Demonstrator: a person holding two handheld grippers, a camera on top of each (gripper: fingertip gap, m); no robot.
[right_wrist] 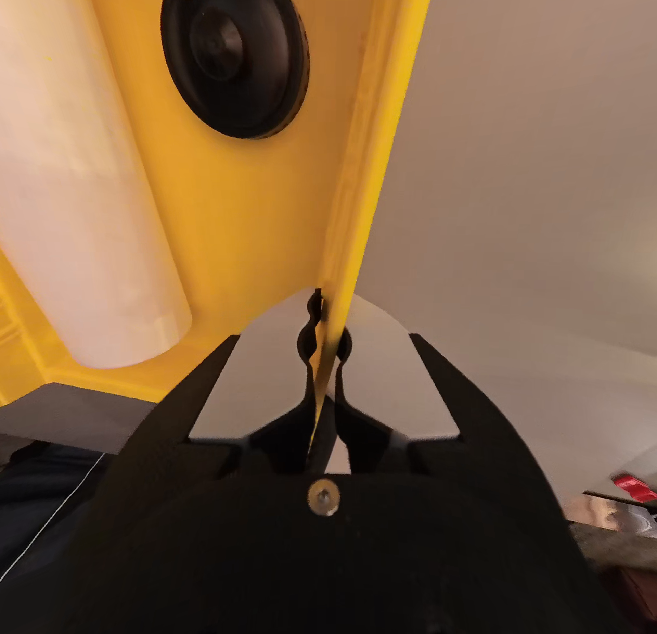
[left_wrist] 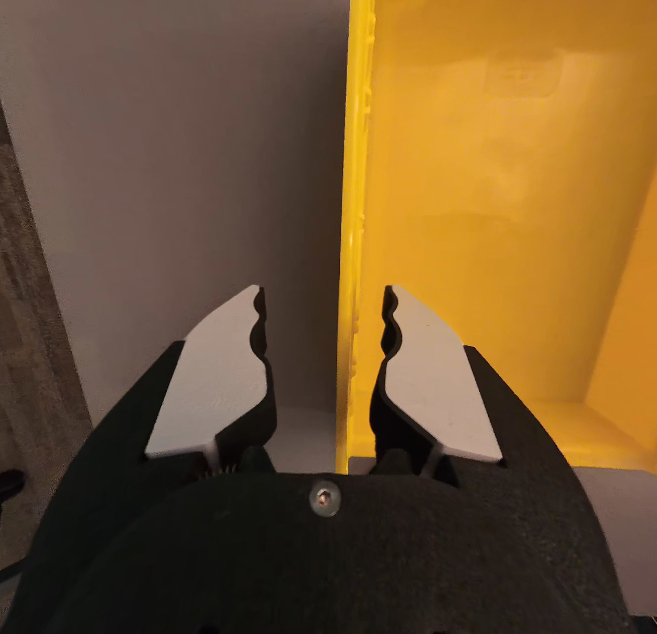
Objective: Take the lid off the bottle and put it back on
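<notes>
A yellow bin (right_wrist: 231, 208) stands on a pale table. In it lie a translucent white bottle (right_wrist: 78, 190), on its side at the left, and a round black lid (right_wrist: 231, 55) apart from it, farther in. My right gripper (right_wrist: 329, 304) is shut on the bin's right wall (right_wrist: 384, 119), with both pads pressed on the thin yellow edge. In the left wrist view my left gripper (left_wrist: 324, 293) is open and straddles the bin's left wall (left_wrist: 355, 190). A gap shows between each pad and the wall. The bin's inside (left_wrist: 497, 190) looks bare in this view.
The pale table top (left_wrist: 177, 154) runs left of the bin, and grey floor (left_wrist: 28, 297) shows past its left edge. In the right wrist view a red object (right_wrist: 636, 487) lies far right beyond the table, and dark cloth (right_wrist: 42, 492) hangs below the table's near edge. Spacing between my two grippers at the tips: around 65 centimetres. Measured from the fingertips, the round black lid (right_wrist: 231, 55) is 11 centimetres or so from the right gripper and 60 centimetres from the left.
</notes>
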